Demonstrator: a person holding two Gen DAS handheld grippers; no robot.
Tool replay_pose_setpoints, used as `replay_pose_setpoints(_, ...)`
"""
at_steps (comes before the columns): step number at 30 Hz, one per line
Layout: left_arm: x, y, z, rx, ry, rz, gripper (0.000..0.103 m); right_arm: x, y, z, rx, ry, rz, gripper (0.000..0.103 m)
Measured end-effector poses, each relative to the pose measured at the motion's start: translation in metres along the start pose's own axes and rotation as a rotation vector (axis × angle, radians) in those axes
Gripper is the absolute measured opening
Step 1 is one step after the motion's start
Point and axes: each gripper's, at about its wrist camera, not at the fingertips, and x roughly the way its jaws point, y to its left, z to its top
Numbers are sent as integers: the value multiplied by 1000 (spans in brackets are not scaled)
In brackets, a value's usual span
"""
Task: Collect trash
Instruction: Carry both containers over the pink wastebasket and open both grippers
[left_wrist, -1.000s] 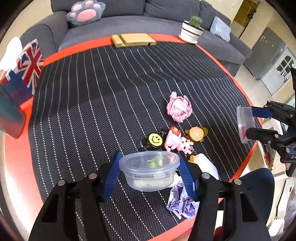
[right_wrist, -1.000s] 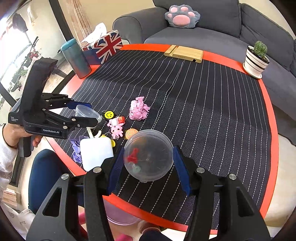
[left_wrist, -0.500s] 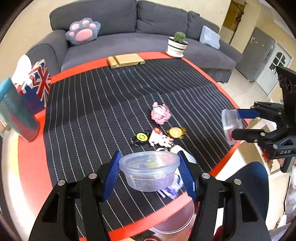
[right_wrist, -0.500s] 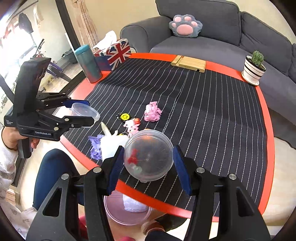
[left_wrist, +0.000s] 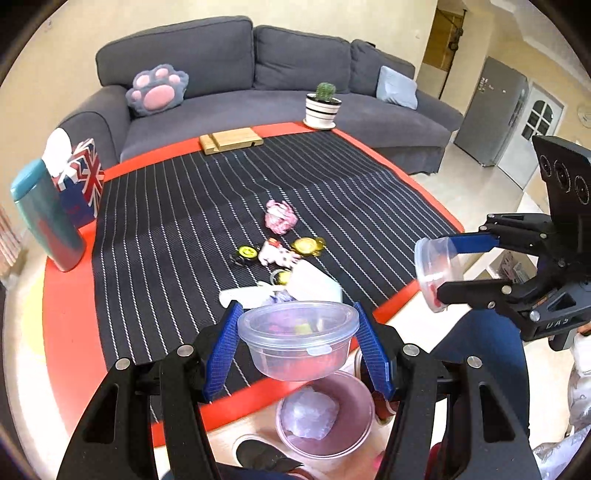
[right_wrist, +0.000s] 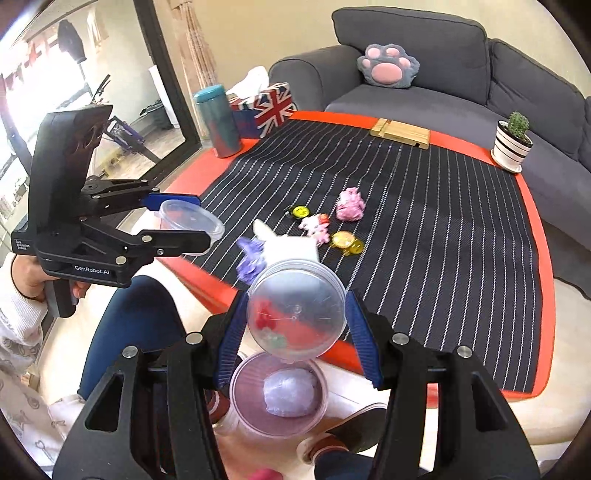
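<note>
Left claw (left_wrist: 297, 349): clamped on a clear round plastic tub (left_wrist: 298, 341), upright, with a few small coloured scraps inside; both blue pads press its wall.
Right claw (right_wrist: 291, 325): clamped on a second clear round plastic cup (right_wrist: 297, 314), tipped so its base faces the camera; red and green bits lie inside.
Change, left: a second ago the tub hung over the striped mat among the clutter; it now hangs past the counter's near edge, above the floor.
Change, right: the cup has likewise come off the mat and now sits over the edge. Grip width on both claws looks unchanged.
Bin: a translucent pink round bin (right_wrist: 279, 395) stands on the floor below both claws, holding a pale lilac crumpled wad (right_wrist: 290, 397). It was out of frame a second ago and is now directly underneath.
Reading: both containers count as collected trash on their way to the bin; release has not happened yet.
Counter (left_wrist: 66, 350): red round top under a black white-striped mat (left_wrist: 177, 206).
Left on the mat, near edge: a purple crumpled paper (right_wrist: 251, 258) beside a white plastic bottle (left_wrist: 314, 282).
Left on the mat, farther in: a pink crumpled paper ball (left_wrist: 280, 217); these likely remain to be collected.
Not trash, by judgement: the small keychain toys (left_wrist: 279, 254).
</note>
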Motion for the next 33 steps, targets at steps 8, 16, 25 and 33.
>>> replay_pose_setpoints(8, -6, -21, -30, 17, 0, -35, 60, -8, 14, -23, 8, -1, 1, 54)
replay_pose_setpoints(16, -3, -38, -51, 30, 23, -76, 60, -13, 19, -42, 31, -6, -7, 54)
replay_pose_setpoints(25, 0, -51, -62, 27, 20, -110, 91, -20, 18, -56, 42, -5, -10, 54)
replay_pose_setpoints(33, -3, -46, -65, 6, 21, -92, 95, -20, 19, -62, 49, -8, -5, 54)
